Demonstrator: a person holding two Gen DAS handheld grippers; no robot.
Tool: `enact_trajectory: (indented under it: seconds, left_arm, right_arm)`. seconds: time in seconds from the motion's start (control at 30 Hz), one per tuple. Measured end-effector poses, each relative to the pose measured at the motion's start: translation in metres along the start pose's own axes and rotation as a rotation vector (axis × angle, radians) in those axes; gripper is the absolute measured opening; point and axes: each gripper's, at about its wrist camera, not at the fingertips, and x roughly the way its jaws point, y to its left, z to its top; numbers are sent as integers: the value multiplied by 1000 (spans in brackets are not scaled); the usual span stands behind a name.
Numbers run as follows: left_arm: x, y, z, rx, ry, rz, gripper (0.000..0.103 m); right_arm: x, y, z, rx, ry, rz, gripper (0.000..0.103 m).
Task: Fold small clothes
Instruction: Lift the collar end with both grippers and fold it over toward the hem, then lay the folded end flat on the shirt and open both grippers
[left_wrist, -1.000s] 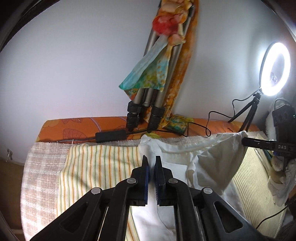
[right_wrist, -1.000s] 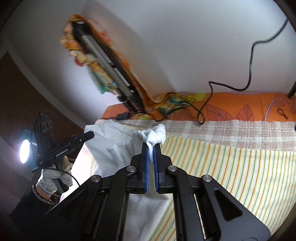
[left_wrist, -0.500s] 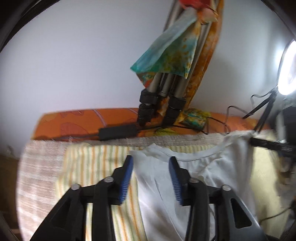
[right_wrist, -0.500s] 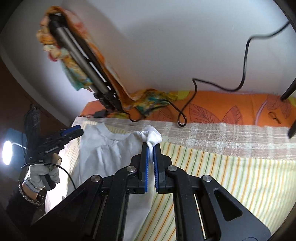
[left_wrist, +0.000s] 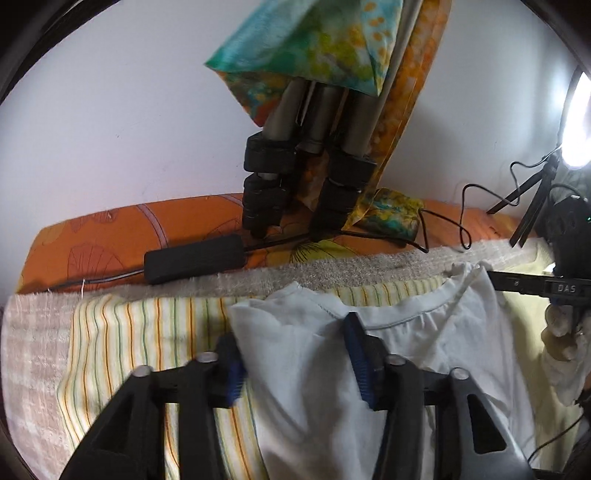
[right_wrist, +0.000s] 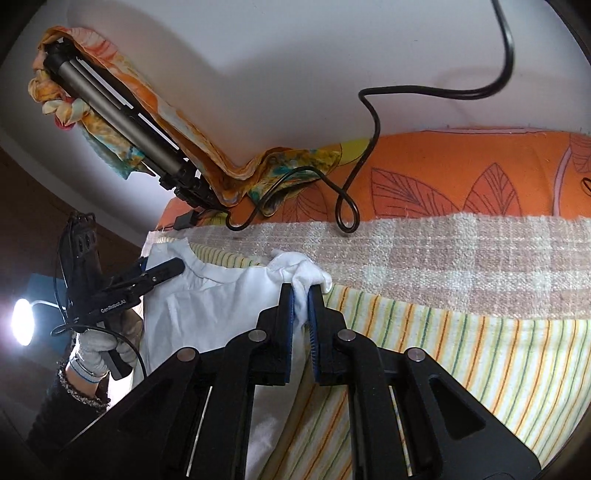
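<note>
**White garment spread on striped cloth**

Right gripper (right_wrist: 301, 295), jaws clamped on a bunched corner of the white garment (right_wrist: 207, 306). Left gripper (left_wrist: 291, 354), lettered "GenRobot.AI" and with jaws spread wide, hovers over its neckline. The plain, lightly wrinkled garment lies flat on the striped cloth (right_wrist: 461, 350). Beyond: tripod (left_wrist: 306, 177).

- White letters reading "DAS" are showing on the black finger of the right hand-held gripper (left_wrist: 546, 287), seen at the right edge of the left wrist view; the letters are small and partly cut off.
- The brand "GenRobot.AI" is showing in white print along the black side of the left hand-held gripper (right_wrist: 110, 304), seen at the left in the right wrist view.
</note>
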Motion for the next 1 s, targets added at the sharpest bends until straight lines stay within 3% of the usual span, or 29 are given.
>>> enact_trajectory:
  seconds: [0.03, 0.1, 0.57, 0.77, 1.0]
  left_arm:
    - [0, 2, 2, -13, 2, 0, 26]
    - [-2, 7, 3, -48, -5, -23, 5]
    - [-90, 2, -11, -54, -151, -50, 4]
    - [-139, -17, -35, -22, -207, -41, 4]
    - [-190, -35, -80, -25, -239, -51, 4]
  right_arm:
    - [1, 2, 1, -7, -3, -4, 9]
    - [0, 5, 0, -25, -10, -15, 9]
    - [-70, 70, -17, -167, -117, -8, 6]
    - [-111, 108, -47, -237, -144, -4, 6]
    - [-150, 139, -108, -285, -160, -6, 6]
